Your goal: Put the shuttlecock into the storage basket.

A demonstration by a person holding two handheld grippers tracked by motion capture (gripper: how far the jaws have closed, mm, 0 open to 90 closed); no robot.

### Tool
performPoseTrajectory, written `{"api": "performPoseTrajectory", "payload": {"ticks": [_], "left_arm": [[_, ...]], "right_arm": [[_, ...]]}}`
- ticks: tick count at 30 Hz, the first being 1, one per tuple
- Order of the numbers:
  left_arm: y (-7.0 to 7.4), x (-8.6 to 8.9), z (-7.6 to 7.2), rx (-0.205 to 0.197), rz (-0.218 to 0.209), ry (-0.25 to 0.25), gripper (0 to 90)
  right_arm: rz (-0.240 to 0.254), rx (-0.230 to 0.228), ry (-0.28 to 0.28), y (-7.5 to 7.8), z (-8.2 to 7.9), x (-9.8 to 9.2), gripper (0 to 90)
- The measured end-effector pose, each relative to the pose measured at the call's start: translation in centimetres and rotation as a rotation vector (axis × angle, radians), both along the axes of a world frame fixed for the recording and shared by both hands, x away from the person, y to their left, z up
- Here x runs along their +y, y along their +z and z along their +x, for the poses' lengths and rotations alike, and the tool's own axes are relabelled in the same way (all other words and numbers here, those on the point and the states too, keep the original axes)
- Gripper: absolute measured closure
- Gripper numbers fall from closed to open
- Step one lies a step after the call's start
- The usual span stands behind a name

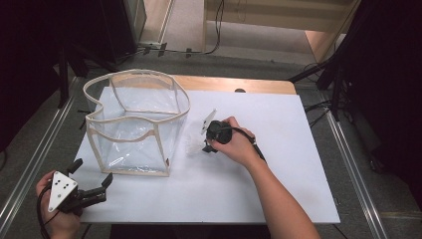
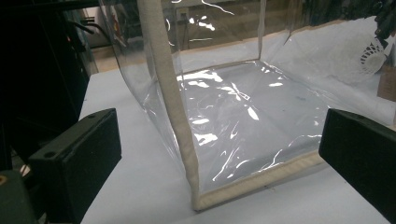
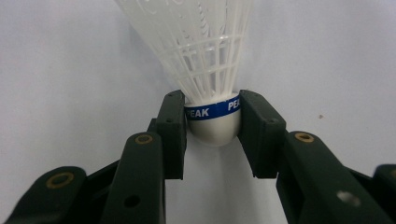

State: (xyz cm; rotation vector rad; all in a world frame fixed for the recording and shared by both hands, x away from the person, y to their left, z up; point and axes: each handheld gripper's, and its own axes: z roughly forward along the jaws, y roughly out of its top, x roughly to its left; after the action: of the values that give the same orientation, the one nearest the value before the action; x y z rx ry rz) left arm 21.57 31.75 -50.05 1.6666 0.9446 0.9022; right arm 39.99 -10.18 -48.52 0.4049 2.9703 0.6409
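Right tool (image 3: 212, 128) clenched on the shuttlecock (image 3: 212, 119) at its cork, just right of the clear bag (image 1: 134, 124), while left tool (image 1: 92, 181) hangs released near the bag's front corner.

White plastic shuttlecock (image 3: 212, 88), blue band on cork, lying on table beside clear, cream-trimmed bag (image 1: 137, 124).

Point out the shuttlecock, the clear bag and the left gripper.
shuttlecock (image 3: 213, 122): right gripper view, on its white cork base.
clear bag (image 1: 141, 110): high view, on the beige rim trim.
left gripper (image 1: 92, 178): high view, midway between its open jaws.
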Motion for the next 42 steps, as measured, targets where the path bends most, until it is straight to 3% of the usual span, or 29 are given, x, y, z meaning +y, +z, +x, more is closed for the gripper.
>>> {"api": "performPoseTrajectory", "payload": {"ticks": [6,21,42], "left_arm": [[0.0,0.0,0.0,0.000,0.000,0.000,0.0],[0.0,0.0,0.0,-0.001,0.007,-0.002,0.0],[0.0,0.0,0.0,-0.002,0.006,-0.002,0.0]], "right_arm": [[0.019,0.009,-0.036,0.5,0.0,-0.5,61.5],[0.069,0.014,-0.056,1.9,-0.2,-1.6,61.7],[0.102,-0.026,-0.069,5.5,-0.3,-3.4,61.7]]}}
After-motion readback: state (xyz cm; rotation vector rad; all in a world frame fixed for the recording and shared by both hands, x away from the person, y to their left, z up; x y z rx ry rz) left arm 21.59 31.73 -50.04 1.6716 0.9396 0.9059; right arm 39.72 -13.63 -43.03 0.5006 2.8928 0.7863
